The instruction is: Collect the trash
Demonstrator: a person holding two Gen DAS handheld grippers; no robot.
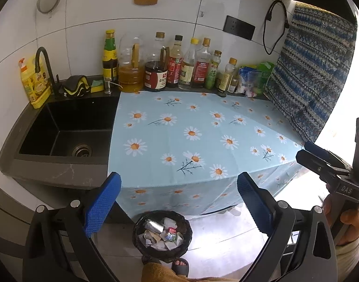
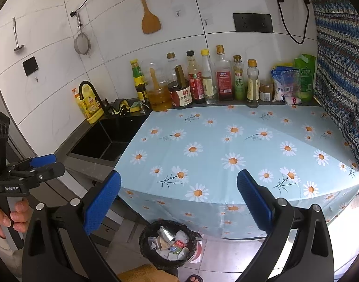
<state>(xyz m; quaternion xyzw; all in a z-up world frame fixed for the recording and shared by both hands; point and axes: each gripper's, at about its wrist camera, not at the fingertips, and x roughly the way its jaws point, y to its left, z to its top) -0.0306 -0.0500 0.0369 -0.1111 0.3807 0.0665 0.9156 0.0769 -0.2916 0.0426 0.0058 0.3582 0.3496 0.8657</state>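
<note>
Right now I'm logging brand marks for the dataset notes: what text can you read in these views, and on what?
"DAS": right gripper body, left wrist view.
"GenRobot.AI": left gripper body, right wrist view.
"藤": green bottle label.
"金标": soy jug label; the rest is blurred.
Other bottle labels, bags, bin trash: too small to read.

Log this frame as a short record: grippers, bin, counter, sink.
left gripper: open, holding nothing
right gripper: open, holding nothing
bin: on the floor below the counter edge, holds wrappers and paper scraps
cloth: daisy print over the counter, no loose trash visible
sink: nothing visible inside
bottles: row along the wall
</note>
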